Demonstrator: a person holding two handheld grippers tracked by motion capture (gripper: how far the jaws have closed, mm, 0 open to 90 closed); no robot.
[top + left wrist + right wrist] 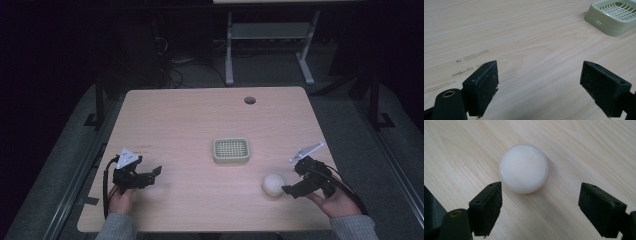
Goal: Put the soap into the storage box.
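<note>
left gripper (150, 176) idle at the table's (190, 115) left, jaws spread, holding nothing | green tray (231, 150) mid-table | white soap (273, 184) lies right of centre, just ahead of right gripper (292, 175), jaws wide apart | step: approach to grasp | next: ease forward to straddle soap, then close

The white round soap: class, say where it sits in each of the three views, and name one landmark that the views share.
High view: the white round soap lies lower right on the table, just left of the right gripper.
Left gripper view: not in this picture.
Right gripper view: upper centre, just beyond the open jaws.
Shared landmark: the pale wood-grain table top.
</note>
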